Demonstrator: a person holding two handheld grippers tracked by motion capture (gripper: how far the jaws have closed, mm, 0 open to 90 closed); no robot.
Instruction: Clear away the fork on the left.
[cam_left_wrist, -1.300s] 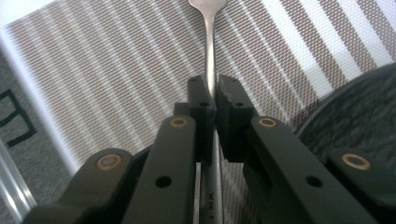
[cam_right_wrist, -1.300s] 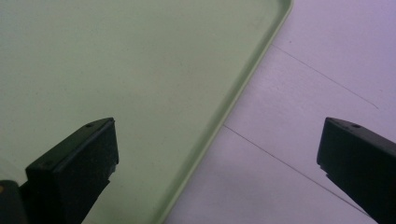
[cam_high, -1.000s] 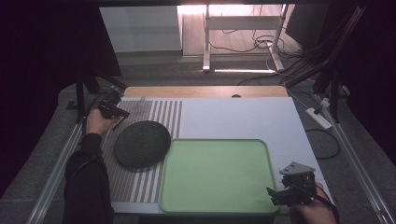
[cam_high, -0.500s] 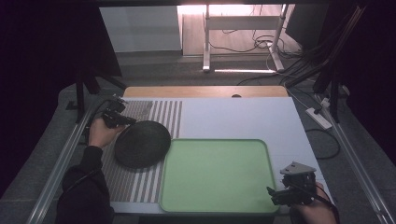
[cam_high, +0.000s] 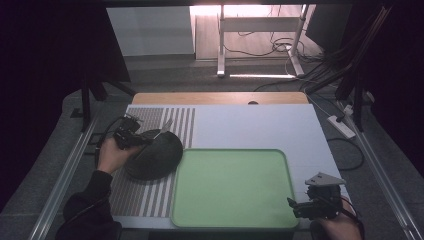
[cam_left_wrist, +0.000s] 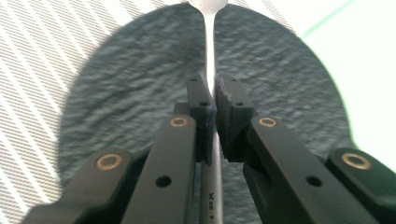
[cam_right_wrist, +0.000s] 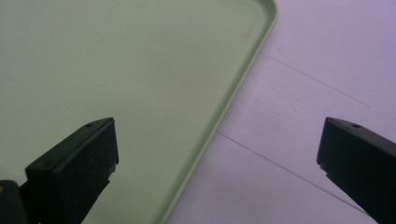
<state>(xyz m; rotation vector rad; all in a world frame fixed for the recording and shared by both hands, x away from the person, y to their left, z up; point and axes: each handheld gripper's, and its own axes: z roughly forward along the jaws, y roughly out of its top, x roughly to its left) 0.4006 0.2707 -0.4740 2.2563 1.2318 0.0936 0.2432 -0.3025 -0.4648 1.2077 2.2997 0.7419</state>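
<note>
The spoon (cam_left_wrist: 209, 42), pinched by its handle in the left hand-held gripper (cam_high: 131, 137), hangs over the dark plate (cam_high: 155, 155) on the striped mat (cam_high: 150, 197). The right hand-held gripper (cam_high: 306, 207) gapes empty beside the green tray (cam_high: 230, 185) on the white desk (cam_high: 250, 125); cables cross the floor (cam_high: 250, 80) beyond.

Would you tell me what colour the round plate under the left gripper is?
The plate is dark grey with a rough, slate-like texture, seen best in the left gripper view.

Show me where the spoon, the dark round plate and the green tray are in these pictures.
spoon (cam_left_wrist: 209, 56), left gripper view, on its thin handle just beyond the jaws.
dark round plate (cam_high: 162, 155), high view, on its textured top surface.
green tray (cam_high: 230, 187), high view, on its bare flat bottom.
</note>
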